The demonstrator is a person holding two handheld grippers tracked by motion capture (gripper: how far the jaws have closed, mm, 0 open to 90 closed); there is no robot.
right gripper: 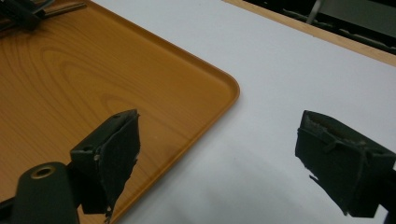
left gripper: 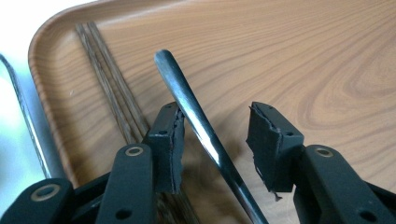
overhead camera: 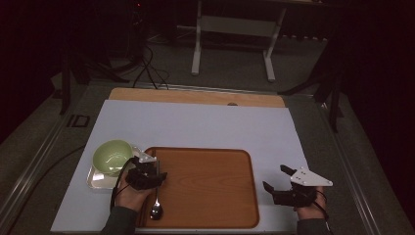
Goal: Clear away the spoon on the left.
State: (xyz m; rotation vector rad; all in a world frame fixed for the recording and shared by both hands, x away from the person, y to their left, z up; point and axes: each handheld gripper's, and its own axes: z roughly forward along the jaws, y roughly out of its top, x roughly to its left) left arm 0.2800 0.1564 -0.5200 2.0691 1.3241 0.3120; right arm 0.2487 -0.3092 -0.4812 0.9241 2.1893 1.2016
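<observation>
Item one, my left gripper: its jaws are standing partly open over the left part of the wooden tray, gripping nothing. A metal spoon is lying between them; its handle is passing just beside the left pad, and I cannot tell whether it is touching that pad, while the other pad is standing clear of it.

Item two, the spoon: it is resting flat on the tray near the tray's left edge. In the high view its long axis is running toward and away from me, the bowl pointing at the near rim and the handle leading away under the gripper. It is showing as slim, dark, polished steel with a bright glint along the shaft and a rounded handle end (the bowl is small and shiny).

Item three, a pair of dark wooden chopsticks: lying just beside the spoon, roughly parallel, nearer the tray's left rim.

Item four, a pale green bowl: sitting on a small metal dish left of the tray.

Item five, my right gripper: hovering wide open and empty over the tray's right edge and the white mat.
</observation>
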